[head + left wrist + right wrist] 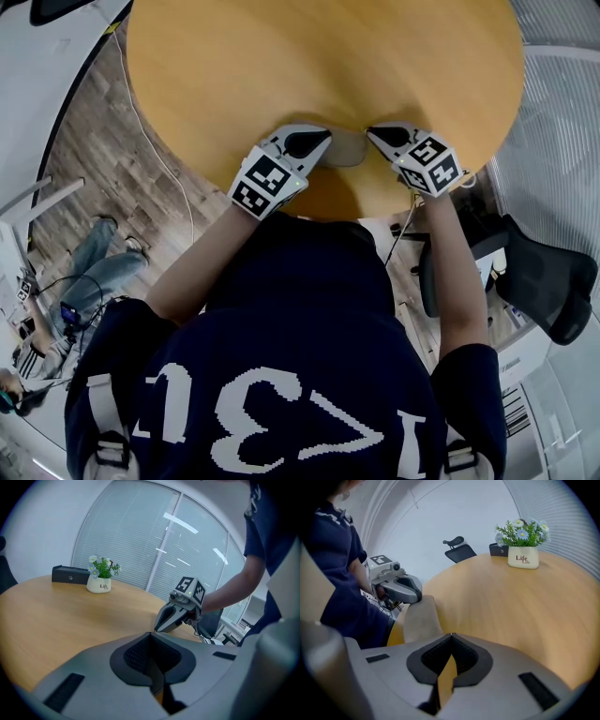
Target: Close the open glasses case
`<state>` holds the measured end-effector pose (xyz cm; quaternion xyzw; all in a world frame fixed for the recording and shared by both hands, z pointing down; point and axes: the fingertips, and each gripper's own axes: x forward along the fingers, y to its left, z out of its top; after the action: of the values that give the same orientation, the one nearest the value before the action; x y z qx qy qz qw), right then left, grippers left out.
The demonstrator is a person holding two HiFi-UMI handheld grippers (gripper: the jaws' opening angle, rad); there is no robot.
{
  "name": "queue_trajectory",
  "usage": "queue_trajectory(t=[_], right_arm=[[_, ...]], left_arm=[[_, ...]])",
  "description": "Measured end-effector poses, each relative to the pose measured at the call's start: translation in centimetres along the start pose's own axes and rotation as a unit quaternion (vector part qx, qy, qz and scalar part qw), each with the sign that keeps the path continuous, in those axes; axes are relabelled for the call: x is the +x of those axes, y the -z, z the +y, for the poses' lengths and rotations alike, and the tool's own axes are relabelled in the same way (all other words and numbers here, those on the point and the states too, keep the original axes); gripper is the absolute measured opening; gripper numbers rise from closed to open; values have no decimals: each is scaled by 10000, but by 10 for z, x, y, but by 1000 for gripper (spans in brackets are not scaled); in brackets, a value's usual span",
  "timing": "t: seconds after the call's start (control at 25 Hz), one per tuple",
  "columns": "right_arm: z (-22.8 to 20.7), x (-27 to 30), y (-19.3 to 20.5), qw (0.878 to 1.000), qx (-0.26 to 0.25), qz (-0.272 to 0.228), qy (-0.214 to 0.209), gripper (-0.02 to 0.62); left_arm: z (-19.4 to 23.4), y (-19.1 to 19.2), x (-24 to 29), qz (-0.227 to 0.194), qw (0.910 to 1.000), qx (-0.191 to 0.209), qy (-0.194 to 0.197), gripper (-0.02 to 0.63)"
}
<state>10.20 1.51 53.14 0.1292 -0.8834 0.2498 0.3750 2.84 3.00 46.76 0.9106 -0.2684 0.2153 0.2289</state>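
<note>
The round wooden table (pixel 328 56) fills most of my view, and the work sits at its 6 o'clock edge, close against my body. My left tongs (pixel 151 635) come in from about 8 o'clock and my right tongs (pixel 451 635) from about 4 o'clock. Their noses aim at each other across the tan glasses case (pixel 345 148), which lies between them. Both pairs are pinched fully together and grip nothing; only bare table shows through the slit behind each tip. The left nose sits at the case's 9 o'clock end, touching it or just over it, I cannot tell which. The right nose is just beside the 3 o'clock end. Whether the lid is fully down I cannot make out, since no view shows me the seam. I judge the closing press is the step in hand, and blunt closed noses suit it well. I would pin the body with the left and push the lid with the right over the middle of its free lip. The push should go straight down, never toward 6 o'clock, because the case looks soft and light and could skid off the edge. The flower pot (pixel 523 555) and the small black box (pixel 70 575) stand off toward 12 o'clock, well apart from the work.
</note>
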Motion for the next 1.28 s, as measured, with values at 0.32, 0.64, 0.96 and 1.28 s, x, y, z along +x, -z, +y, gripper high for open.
queue_trajectory(t=[0.32, 0.64, 0.96, 1.28], right_arm=[[-16, -51, -26, 9864, 1003, -1004, 829, 28], [-6, -180, -145, 9087, 838, -3523, 2074, 25], [27, -288, -200, 8389, 439, -4607, 2864, 23], [63, -322, -223, 8196, -40, -4841, 3063, 23]], left_arm=[[18, -23, -22, -325, 9989, -316, -83, 14], [44, -135, -91, -1746, 9799, 330, -902, 14], [40, -227, -172, -2917, 9354, 1022, -1720, 14], [30, -256, -215, -3443, 9132, 1007, -1936, 14]])
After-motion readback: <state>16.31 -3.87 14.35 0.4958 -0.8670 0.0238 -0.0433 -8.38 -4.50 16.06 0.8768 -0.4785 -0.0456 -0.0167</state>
